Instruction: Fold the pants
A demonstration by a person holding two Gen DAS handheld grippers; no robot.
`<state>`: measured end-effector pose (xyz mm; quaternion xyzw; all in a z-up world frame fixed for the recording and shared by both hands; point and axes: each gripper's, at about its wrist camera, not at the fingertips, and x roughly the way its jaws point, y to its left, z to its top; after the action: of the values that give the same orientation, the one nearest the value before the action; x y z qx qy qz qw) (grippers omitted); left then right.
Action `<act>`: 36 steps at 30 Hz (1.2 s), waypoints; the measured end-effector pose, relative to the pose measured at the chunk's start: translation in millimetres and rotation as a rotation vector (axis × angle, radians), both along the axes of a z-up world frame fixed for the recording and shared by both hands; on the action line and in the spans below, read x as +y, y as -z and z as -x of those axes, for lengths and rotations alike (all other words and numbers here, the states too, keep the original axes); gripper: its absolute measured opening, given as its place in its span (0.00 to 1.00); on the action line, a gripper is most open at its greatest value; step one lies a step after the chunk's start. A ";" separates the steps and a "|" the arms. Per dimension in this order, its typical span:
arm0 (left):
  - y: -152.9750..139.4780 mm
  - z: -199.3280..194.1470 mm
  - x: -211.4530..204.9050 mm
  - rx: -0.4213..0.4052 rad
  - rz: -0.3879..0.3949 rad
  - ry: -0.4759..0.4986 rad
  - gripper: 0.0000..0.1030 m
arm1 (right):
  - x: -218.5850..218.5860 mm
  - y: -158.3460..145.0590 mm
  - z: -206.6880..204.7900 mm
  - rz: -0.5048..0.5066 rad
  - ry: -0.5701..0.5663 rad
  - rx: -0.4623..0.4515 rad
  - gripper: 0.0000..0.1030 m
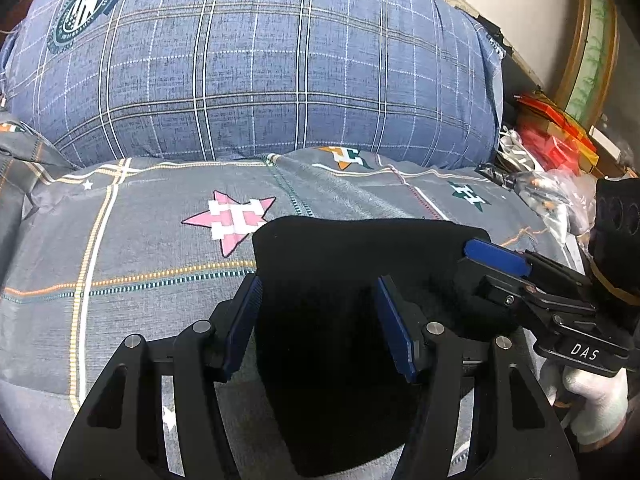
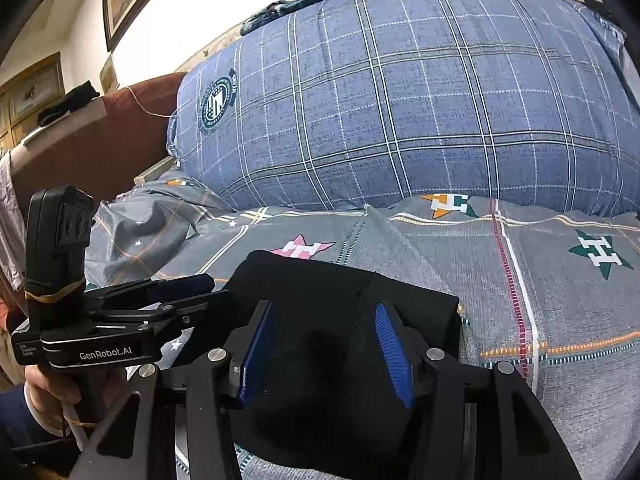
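The black pants [image 1: 328, 280] lie folded into a compact bundle on the grey patterned bedspread [image 1: 140, 232]. My left gripper [image 1: 318, 312] is open, its blue pads straddling the near part of the bundle. My right gripper [image 2: 326, 340] is also open, its jaws spread over the pants [image 2: 344, 292] from the right side. In the left wrist view the right gripper [image 1: 496, 260] reaches in over the bundle's right edge. In the right wrist view the left gripper [image 2: 188, 292] sits at the bundle's left edge. Neither gripper visibly pinches cloth.
A big blue plaid pillow [image 1: 256, 60] lies across the bed behind the pants. Red boxes and plastic bags [image 1: 556, 148] crowd the right bedside. A brown headboard or chair [image 2: 100, 140] stands at the left. A gloved hand [image 1: 592, 404] holds the right gripper.
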<state>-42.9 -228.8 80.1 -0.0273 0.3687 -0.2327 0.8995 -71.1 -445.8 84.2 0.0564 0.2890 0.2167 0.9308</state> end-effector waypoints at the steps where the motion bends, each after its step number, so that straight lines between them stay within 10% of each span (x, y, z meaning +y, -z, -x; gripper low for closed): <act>1: 1.5 -1.3 -0.3 0.003 -0.004 -0.001 0.57 | -0.3 0.9 -1.4 -0.001 0.002 0.001 0.49; 22: 25.6 -27.6 -0.3 0.077 0.039 -0.009 0.68 | -25.6 33.6 -32.8 -0.169 0.051 0.087 0.50; 36: 14.5 -10.7 7.3 0.064 0.033 -0.001 0.70 | -4.5 11.4 15.1 0.010 0.019 -0.011 0.57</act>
<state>-32.2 -221.4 65.6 -0.0498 0.3935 -0.2373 0.8868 -86.3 -450.2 72.9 0.0531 0.2847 0.2064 0.9346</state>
